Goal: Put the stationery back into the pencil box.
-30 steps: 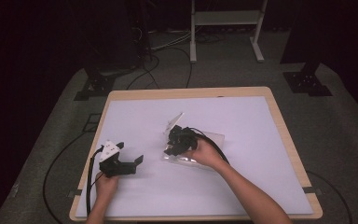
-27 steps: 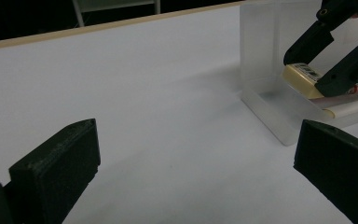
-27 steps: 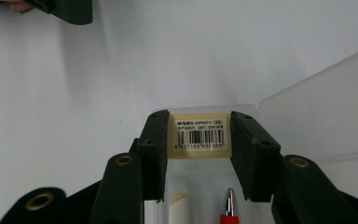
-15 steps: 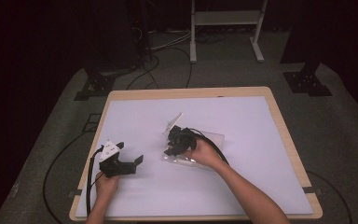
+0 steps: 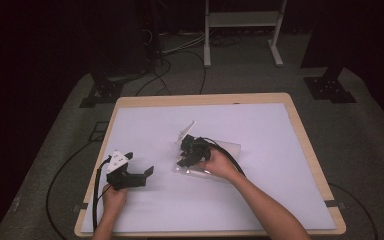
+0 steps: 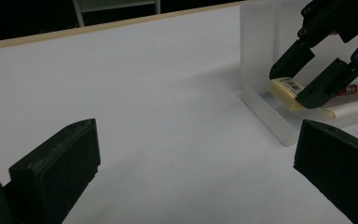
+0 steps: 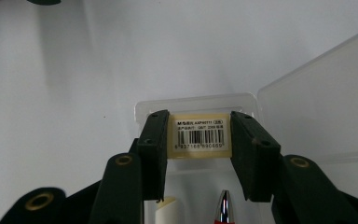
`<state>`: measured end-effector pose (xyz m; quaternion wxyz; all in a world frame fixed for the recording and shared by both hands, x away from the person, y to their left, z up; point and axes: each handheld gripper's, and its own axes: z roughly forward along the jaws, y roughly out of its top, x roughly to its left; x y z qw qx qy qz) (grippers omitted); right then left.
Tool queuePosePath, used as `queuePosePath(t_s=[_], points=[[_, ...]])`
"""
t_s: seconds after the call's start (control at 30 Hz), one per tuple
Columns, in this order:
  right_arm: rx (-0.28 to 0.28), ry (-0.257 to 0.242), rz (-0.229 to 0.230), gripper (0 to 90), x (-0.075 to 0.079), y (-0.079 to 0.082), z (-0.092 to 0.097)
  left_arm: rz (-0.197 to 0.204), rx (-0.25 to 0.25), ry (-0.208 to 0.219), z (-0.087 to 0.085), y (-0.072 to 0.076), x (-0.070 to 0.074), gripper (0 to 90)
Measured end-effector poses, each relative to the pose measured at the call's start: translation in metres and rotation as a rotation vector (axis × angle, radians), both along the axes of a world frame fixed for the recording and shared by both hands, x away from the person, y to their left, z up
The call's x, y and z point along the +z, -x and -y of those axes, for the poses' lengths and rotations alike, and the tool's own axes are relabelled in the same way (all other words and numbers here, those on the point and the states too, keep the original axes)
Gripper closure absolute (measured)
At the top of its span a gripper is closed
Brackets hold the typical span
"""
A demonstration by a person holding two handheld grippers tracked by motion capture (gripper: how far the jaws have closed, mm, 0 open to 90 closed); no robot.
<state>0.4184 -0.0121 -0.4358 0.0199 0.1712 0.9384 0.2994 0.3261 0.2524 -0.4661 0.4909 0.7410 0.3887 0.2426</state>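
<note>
The right gripper (image 7: 199,154) clenched a cream rectangular eraser with a barcode label (image 7: 200,135) between its jaws, inside the clear plastic pencil case (image 7: 191,105). The left gripper (image 6: 191,177) gaped, well apart. Next likely called for lifting the eraser straight out.

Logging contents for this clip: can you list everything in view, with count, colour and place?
Table: one, white top with wood edge, centre.
Case: one, clear plastic, lid open, mid-table.
Eraser: one, cream with barcode label, in the case between the right gripper's pads.
Pen: one, red with silver tip, in the case.
White stick: one, in the case.
Left gripper: black, open, near-left of table.
Right gripper: black, shut on eraser.
</note>
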Motion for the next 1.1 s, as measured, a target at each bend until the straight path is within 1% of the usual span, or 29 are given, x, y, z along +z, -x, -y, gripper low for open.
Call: queuePosePath(t_s=[0.2,0.37,0.4,0.53,1.1], points=[[0.002,0.004,-0.003,57.9,-0.004,-0.001,-0.002,-0.001,0.0,0.0,0.0,0.0,0.0,0.0],[-0.005,0.011,-0.018,57.8,-0.007,-0.001,-0.003,-0.001,0.0,0.001,0.0,0.0,0.0,0.0],[-0.001,0.009,-0.013,57.8,-0.007,-0.002,-0.003,0.0,0.0,0.0,0.0,0.0,0.0,0.0],[-0.003,0.008,-0.023,57.6,-0.008,-0.003,-0.002,0.0,-0.001,0.0,0.0,0.0,0.0,0.0],[-0.007,0.012,-0.029,56.8,-0.011,-0.003,-0.004,-0.001,-0.001,-0.001,0.0,0.0,0.0,0.0]])
